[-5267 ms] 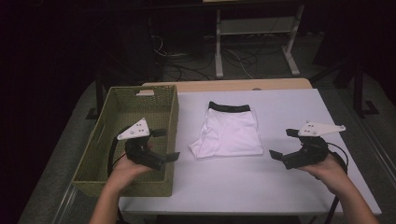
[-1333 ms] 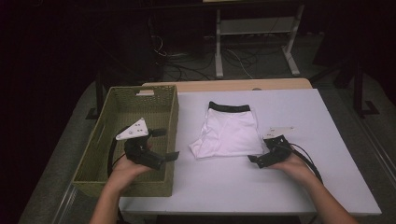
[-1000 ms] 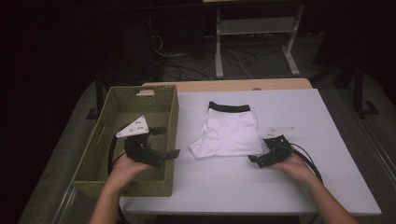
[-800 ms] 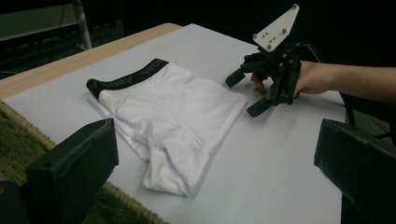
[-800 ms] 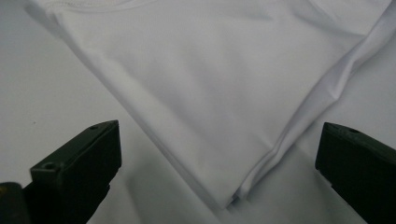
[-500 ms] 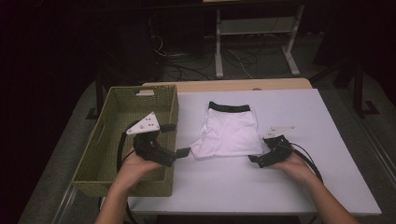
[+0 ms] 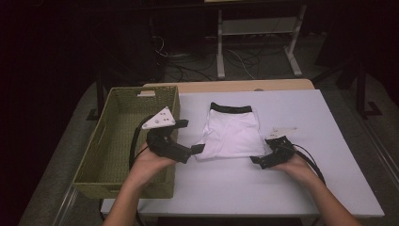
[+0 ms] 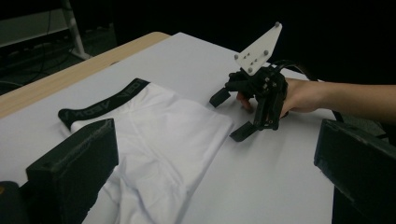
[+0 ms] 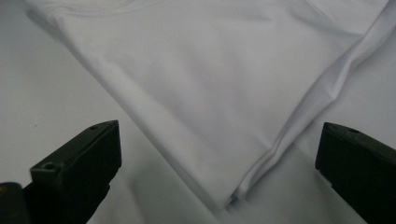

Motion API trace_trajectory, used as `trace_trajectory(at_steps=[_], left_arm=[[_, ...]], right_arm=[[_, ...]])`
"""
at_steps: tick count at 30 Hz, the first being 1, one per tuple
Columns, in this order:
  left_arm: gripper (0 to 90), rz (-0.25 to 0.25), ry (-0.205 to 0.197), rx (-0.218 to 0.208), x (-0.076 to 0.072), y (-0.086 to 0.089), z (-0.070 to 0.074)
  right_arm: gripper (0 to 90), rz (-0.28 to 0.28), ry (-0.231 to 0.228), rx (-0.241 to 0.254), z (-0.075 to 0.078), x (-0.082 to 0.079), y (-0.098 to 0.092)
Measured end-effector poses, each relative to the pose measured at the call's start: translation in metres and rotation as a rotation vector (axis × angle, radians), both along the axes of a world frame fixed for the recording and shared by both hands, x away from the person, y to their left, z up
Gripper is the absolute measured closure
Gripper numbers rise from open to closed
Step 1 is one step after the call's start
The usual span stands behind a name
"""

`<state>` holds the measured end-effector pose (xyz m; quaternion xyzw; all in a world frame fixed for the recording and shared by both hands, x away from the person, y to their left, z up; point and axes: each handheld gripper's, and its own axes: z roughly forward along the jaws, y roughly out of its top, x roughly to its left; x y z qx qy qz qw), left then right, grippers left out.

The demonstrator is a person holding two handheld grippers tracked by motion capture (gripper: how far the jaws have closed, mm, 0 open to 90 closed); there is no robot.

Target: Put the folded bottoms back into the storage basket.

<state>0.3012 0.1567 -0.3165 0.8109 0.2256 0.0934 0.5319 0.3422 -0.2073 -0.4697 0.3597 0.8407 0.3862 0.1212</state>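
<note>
White folded underwear (image 7: 233, 134) with a black waistband lies flat in the middle of the white table (image 7: 291, 188). My left gripper (image 7: 190, 136) is open at the garment's near left corner, just past the basket rim. Its own view has wide-apart jaws framing the white fabric (image 8: 154, 135) and, beyond it, my right gripper (image 8: 229, 115). My right gripper (image 7: 261, 149) is open, low at the near right corner. In the right gripper view the folded corner (image 9: 210, 93) lies between the spread jaws, untouched.
A green woven basket (image 7: 108, 155) stands on the table's left, directly under my left forearm. A wooden strip (image 7: 226, 86) runs along the table's far edge. A small pale tag (image 7: 284, 128) lies on the table right of the garment. Cables and a metal frame stand beyond on the floor.
My left gripper has swung right from over the basket to the garment's near left corner. The right gripper came in from the right to the near right corner, then held still.
</note>
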Motion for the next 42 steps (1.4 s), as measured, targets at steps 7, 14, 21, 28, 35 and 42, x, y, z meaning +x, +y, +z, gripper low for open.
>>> trace_trajectory(at_steps=[7, 14, 21, 28, 35, 42], left_arm=[[0.0, -0.021, 0.003, -0.001, 0.004, -0.019, -0.001], [0.0, -0.032, 0.005, -0.011, 0.009, -0.034, -0.001], [0.0, -0.04, 0.008, -0.012, 0.015, -0.048, -0.001], [0.0, -0.038, 0.012, -0.007, 0.022, -0.06, -0.002], [0.0, -0.033, 0.016, -0.017, 0.027, -0.074, -0.004], [0.0, -0.055, 0.007, -0.026, 0.029, -0.093, -0.005]], right_arm=[[0.1, 0.0, 0.001, 0.002, 0.0, 0.0, 0.0], [0.1, -0.001, 0.001, 0.003, 0.0, 0.0, 0.0], [0.1, 0.0, 0.004, 0.005, 0.0, 0.0, 0.0], [0.1, 0.002, 0.003, 0.006, 0.0, 0.0, 0.0], [0.1, 0.003, 0.004, 0.008, 0.0, 0.0, 0.0], [0.1, 0.004, 0.005, 0.008, 0.0, 0.0, 0.0]])
